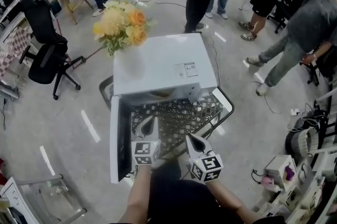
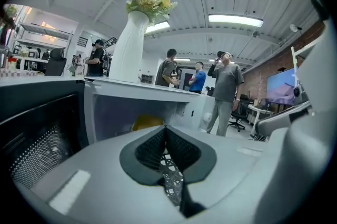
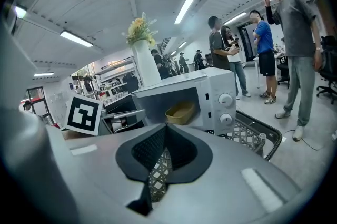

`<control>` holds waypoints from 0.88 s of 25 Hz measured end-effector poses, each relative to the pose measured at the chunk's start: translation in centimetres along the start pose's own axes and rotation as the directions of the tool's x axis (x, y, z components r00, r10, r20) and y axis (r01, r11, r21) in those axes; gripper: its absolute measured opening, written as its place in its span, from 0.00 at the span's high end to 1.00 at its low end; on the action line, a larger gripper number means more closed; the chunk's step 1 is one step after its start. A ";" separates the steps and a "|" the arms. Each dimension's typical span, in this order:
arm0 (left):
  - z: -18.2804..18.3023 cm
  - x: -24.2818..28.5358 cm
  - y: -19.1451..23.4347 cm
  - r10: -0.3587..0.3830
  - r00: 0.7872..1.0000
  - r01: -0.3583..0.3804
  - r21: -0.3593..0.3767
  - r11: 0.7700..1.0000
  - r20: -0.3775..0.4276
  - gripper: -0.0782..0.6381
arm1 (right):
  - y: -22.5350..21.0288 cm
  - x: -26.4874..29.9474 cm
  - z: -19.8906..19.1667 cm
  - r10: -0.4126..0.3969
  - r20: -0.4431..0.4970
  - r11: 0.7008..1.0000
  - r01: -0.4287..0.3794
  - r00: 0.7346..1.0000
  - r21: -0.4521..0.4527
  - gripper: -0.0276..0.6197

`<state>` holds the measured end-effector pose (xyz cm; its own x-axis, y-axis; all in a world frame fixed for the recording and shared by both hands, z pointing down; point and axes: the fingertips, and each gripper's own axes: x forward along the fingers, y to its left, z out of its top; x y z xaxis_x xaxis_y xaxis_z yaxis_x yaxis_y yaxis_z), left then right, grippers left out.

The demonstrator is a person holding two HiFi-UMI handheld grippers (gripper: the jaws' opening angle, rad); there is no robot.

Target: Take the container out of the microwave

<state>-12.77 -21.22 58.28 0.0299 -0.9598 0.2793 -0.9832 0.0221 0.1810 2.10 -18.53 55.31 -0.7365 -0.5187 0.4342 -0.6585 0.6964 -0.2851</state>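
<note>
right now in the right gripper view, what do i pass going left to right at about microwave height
marker cube → open microwave door → yellow container in the microwave cavity → control knobs → wire-mesh stand rim → person in grey

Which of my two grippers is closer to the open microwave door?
The left gripper, right beside the microwave door swung open at the left; the right gripper is farther away.
</note>
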 end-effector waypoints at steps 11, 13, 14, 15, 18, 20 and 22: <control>0.2 4.0 3.6 0.030 0.999 -0.030 -0.056 0.998 0.012 0.88 | -0.2 2.0 0.1 0.031 -0.019 0.999 -0.032 0.999 -0.011 0.96; 0.4 4.6 4.1 0.034 0.999 -0.033 -0.060 0.998 0.020 0.88 | -0.3 2.3 -0.1 0.035 -0.026 0.999 -0.035 0.999 -0.010 0.95; 0.4 4.9 4.4 0.037 0.999 -0.036 -0.063 0.997 0.021 0.84 | -0.3 2.5 -0.3 0.036 -0.029 0.999 -0.037 0.999 -0.009 0.95; 0.4 5.1 4.6 0.039 0.999 -0.038 -0.067 0.997 0.021 0.82 | -0.4 2.6 -0.4 0.038 -0.033 0.999 -0.038 0.999 -0.009 0.96; 0.3 6.3 5.1 0.043 0.999 -0.041 -0.081 0.996 0.022 0.79 | -0.9 2.9 -0.4 0.039 -0.036 0.999 -0.039 0.999 -0.012 0.95; -0.1 7.1 5.5 0.041 0.999 -0.040 -0.097 0.995 0.014 0.76 | -1.0 3.2 -0.5 0.041 -0.036 0.999 -0.041 0.999 -0.011 0.96; -0.4 7.9 5.9 0.040 0.999 -0.039 -0.111 0.993 0.006 0.74 | -1.1 3.3 -0.7 0.042 -0.039 0.999 -0.042 0.998 -0.009 0.96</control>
<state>-18.27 -28.56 61.97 -0.0109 -0.9597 0.2808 -0.9575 0.0909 0.2736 0.49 -20.68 57.68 -0.7567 -0.4695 0.4549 -0.6256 0.7221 -0.2953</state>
